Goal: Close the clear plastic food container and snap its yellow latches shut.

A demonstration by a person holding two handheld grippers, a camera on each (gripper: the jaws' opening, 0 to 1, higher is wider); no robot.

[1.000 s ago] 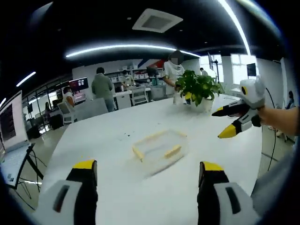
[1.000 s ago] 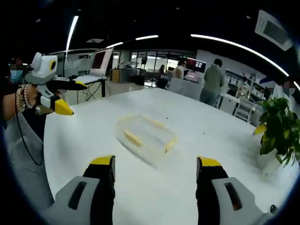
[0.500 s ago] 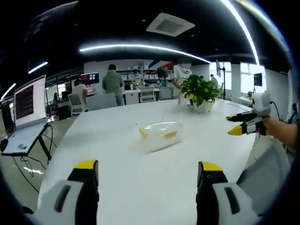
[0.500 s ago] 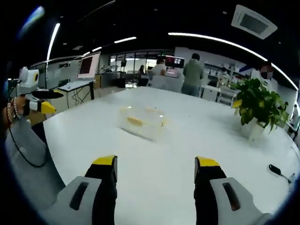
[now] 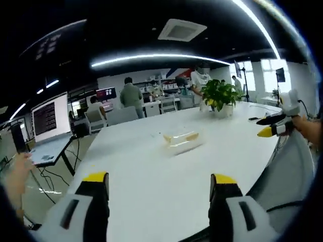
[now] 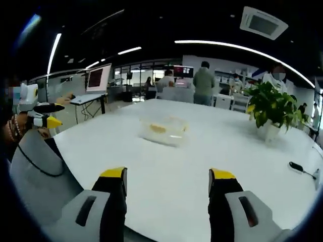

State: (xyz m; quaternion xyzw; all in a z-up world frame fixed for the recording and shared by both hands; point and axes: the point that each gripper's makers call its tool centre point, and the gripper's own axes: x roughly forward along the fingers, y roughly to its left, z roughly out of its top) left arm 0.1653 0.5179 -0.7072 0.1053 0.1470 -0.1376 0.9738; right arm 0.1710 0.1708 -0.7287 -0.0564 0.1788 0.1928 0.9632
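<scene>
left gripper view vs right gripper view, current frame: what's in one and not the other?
Left gripper view: a hand at its left edge, plus the right gripper coming in from the right.

Right gripper view: a small dark object lying on the table at the right, and the left gripper at the left.

Both: the clear container, potted plant, laptop, and people standing behind.

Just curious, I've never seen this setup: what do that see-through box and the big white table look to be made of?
The food container looks like clear glossy plastic: the table shows through its walls, with yellow latch pieces, probably opaque plastic. The table seems a smooth white laminate or painted top with soft glare; its exact material is unclear.
</scene>
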